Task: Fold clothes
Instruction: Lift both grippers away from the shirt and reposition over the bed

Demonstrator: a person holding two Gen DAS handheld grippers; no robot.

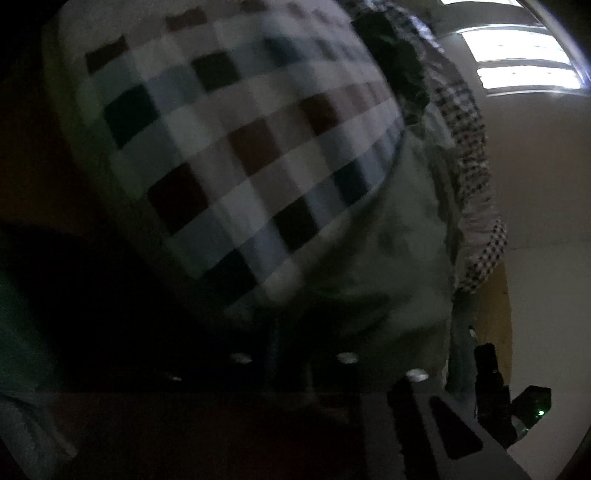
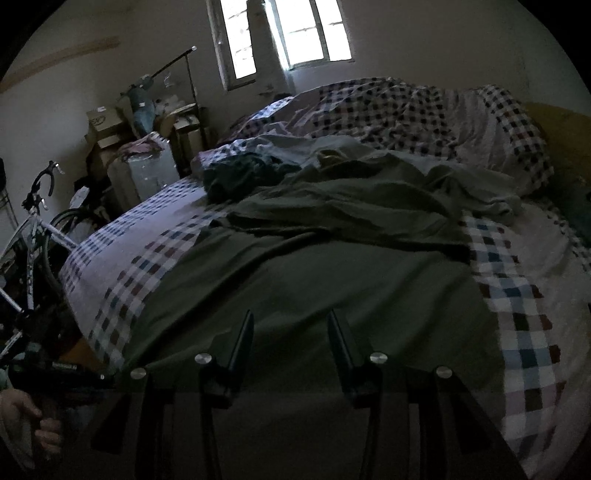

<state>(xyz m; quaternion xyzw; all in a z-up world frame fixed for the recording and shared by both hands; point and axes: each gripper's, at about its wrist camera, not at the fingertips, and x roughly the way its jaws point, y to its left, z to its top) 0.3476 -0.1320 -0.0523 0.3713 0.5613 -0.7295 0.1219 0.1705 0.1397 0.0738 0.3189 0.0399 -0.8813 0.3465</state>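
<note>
Right wrist view: the right gripper (image 2: 291, 332) is held with its fingers spread apart and empty, low over the near edge of a dark green garment (image 2: 303, 288) spread flat on a checkered bed (image 2: 524, 332). Bare sheet is seen on both sides. A bicycle (image 2: 33, 229) and a window (image 2: 284, 33) are seen beyond. The left gripper (image 1: 295, 369) is too dark to judge; it possibly presses cloth.

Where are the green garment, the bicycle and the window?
green garment (image 2: 295, 280): right wrist view, flat front part on the bed.
bicycle (image 2: 37, 229): right wrist view, white frame tube.
window (image 2: 314, 33): right wrist view, bright right pane.
</note>
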